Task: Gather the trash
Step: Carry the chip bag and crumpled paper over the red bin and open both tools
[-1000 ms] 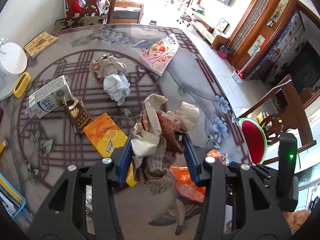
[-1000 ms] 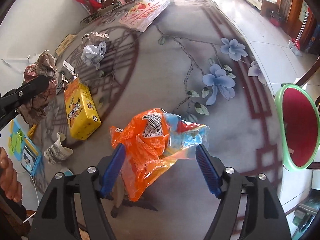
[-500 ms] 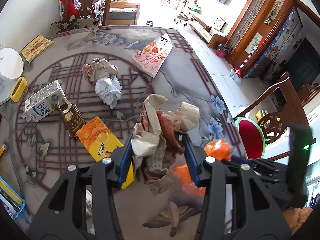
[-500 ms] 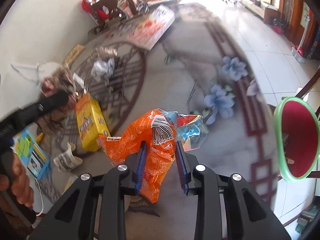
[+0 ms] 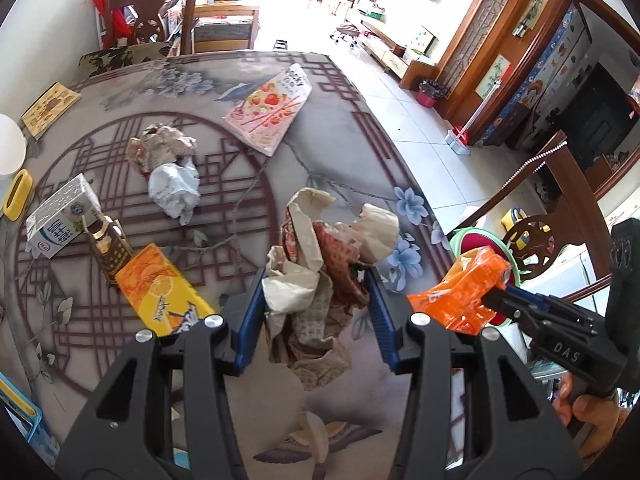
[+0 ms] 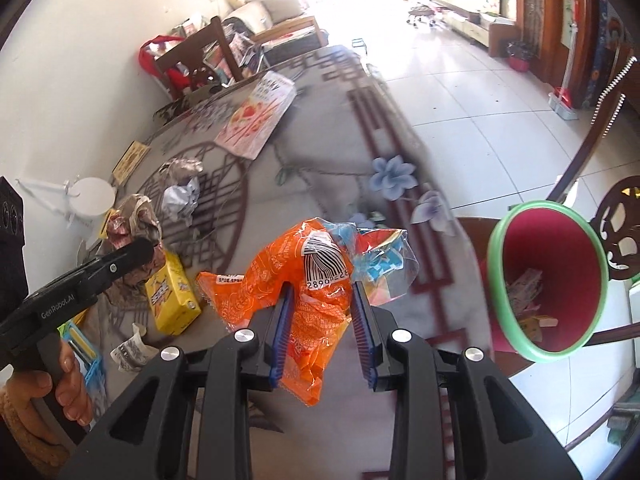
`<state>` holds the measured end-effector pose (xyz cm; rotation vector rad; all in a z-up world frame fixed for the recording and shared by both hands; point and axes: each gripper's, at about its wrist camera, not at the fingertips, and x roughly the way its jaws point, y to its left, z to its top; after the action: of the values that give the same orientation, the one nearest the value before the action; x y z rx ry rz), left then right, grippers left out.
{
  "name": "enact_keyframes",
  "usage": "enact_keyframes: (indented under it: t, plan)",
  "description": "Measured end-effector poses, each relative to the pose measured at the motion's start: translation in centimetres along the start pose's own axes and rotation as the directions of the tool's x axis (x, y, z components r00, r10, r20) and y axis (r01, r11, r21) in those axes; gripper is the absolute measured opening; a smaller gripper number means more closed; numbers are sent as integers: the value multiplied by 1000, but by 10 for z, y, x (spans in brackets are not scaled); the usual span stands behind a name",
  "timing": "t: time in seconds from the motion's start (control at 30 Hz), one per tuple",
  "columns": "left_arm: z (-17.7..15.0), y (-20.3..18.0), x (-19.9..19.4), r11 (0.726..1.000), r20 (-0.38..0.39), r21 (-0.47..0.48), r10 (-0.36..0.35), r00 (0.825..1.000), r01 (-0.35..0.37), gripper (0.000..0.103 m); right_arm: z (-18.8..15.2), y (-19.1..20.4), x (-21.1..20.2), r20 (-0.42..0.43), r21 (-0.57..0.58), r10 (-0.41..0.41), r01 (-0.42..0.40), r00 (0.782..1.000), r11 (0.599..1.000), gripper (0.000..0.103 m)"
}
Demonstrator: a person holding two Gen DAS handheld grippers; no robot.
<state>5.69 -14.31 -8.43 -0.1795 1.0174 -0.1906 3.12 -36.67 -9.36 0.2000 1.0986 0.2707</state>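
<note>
In the left wrist view my left gripper point(image 5: 316, 280) is shut on a crumpled wad of brown and beige paper point(image 5: 320, 248), held above the patterned table point(image 5: 340, 128). My right gripper point(image 6: 320, 288) is shut on an orange plastic wrapper point(image 6: 276, 280) with blue and clear plastic bunched behind it, lifted off the table. From the left wrist view, the orange wrapper point(image 5: 464, 292) hangs at the table's right edge in the right gripper point(image 5: 494, 300). A red bin with a green rim point(image 6: 496, 280) stands off the table to the right, with some trash inside.
On the table lie a yellow juice carton point(image 5: 160, 292), a white milk carton point(image 5: 56, 220), a small brown box point(image 5: 110, 246), crumpled white paper point(image 5: 176, 188), crumpled brown paper point(image 5: 160, 148) and a pink snack box point(image 5: 268, 108). A wooden chair point(image 5: 160, 12) stands at the far side.
My right gripper closed on the orange wrapper and lifted it off the table towards the bin side. My left gripper, still holding the paper wad, shifted slightly.
</note>
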Motion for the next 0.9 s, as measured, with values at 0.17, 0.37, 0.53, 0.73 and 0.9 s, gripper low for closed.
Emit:
enact_keyframes:
  t: [0.17,0.37,0.53,0.73,0.9]
  plan:
    - [2,-16,8,1000,-11,20,-6,1000,6,46,2,-33,-9,20,50,-53,52,998,997,29]
    - [4,-34,15,999,-18,36,-6,1000,6,46,4,-109,-29,48,175,-199,188,979,966,29]
    - [6,-54,24,999,-32,50,-1,1000,3,46,3,-173,-42,34,257,-307,288,951,922,29]
    - [11,-86,37,997,-48,80,-2,999,6,46,3,-220,-43,13,285,-372,353,928,891,29]
    - [19,-119,49,992,-58,121,-18,998,25,46,5,-241,-40,-3,287,-381,366,924,885,30]
